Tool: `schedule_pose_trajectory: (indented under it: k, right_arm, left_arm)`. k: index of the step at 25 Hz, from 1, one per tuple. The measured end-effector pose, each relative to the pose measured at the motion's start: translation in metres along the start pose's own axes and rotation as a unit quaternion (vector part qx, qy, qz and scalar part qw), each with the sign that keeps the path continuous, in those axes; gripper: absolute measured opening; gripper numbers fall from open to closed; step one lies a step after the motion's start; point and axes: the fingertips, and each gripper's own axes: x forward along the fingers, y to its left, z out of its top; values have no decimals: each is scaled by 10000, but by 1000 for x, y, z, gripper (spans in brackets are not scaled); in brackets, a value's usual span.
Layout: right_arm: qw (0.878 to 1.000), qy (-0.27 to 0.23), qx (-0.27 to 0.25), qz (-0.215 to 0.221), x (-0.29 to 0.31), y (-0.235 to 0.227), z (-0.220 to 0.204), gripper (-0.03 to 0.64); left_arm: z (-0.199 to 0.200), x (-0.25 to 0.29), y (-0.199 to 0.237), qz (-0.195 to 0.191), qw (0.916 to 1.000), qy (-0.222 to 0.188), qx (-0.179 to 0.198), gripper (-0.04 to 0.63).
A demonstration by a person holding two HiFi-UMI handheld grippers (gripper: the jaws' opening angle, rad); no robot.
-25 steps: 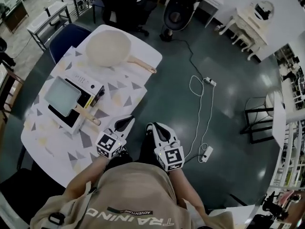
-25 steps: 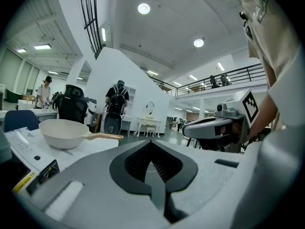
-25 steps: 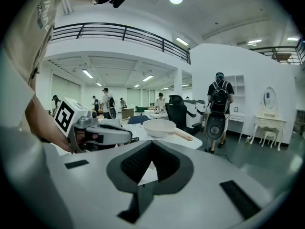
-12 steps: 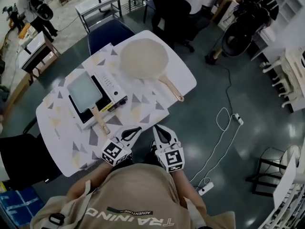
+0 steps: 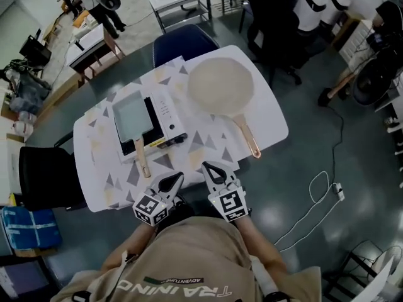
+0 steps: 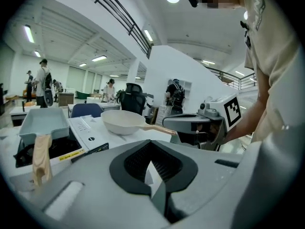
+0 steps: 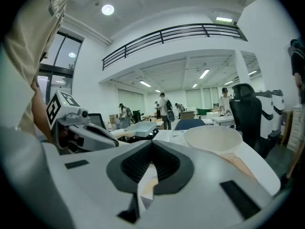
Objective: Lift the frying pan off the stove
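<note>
Head view shows a shirt (image 5: 182,263) with "TRAINING" in large letters and "ADVENTURE" smaller above it, both upside down from this camera. Each gripper's cube carries black-and-white square markers. The stove (image 5: 165,113) has a yellow strip along its front edge and marks on its white panel, all too small to read.

The pan (image 5: 132,115), square and pale, sits on the stove at the left of the table (image 5: 274,128). Its wooden handle (image 5: 141,161) points toward the person. A round pan (image 5: 220,85) lies on the table just right of the stove, its handle reaching toward the table's near right edge.

The left gripper (image 5: 179,177) and right gripper (image 5: 206,167) are side by side over the table's near edge. The left one is near the end of the handle but apart from it. Both pairs of jaws are closed together with nothing between them, as each gripper view shows.

A second ago the table lay off to the upper left and both grippers hung over bare floor beside it. Now the table is centred ahead and the grippers have come in over its edge. The pan is still on the stove, and the round pan is where it was. The cable (image 5: 318,190) on the floor now shows at the far right.
</note>
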Motion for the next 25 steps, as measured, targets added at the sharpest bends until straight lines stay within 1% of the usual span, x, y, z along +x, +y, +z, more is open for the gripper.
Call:
schedule_pose_trajectory:
  k: [4, 7, 10, 14, 16, 19, 21, 23, 25]
  right_arm:
    - [9983, 48, -82, 576, 15, 16, 1, 3]
    - [9956, 30, -130, 932, 27, 32, -2, 3]
    - [9927, 54, -157, 1197, 40, 47, -6, 3]
    - [9884, 198, -119, 1502, 55, 67, -12, 3]
    - [9859, 288, -128, 1642, 61, 77, -15, 3]
    - [9831, 359, -278, 1771, 71, 88, -17, 3]
    - [9831, 388, -357, 1755, 80, 91, -14, 3]
    - [9843, 434, -379, 1669, 87, 91, -9, 3]
    - [9857, 466, -381, 1573, 94, 93, -2, 3]
  left_arm:
    - [-16, -13, 9, 461, 9986, 48, -263, -3]
    - [-24, -33, 17, 846, 9950, -22, -532, -3]
    - [-32, -56, 29, 1183, 9905, -78, -693, -3]
    - [-52, -83, 44, 1529, 9845, 22, -855, -3]
    - [-62, -95, 53, 1713, 9801, 22, -1000, -3]
    - [-72, -113, 74, 1980, 9726, -95, -1216, -3]
    - [-76, -122, 92, 2091, 9691, -159, -1302, -3]
    - [-78, -130, 109, 2115, 9676, -192, -1364, -3]
    - [-75, -134, 123, 1975, 9698, -249, -1409, -3]
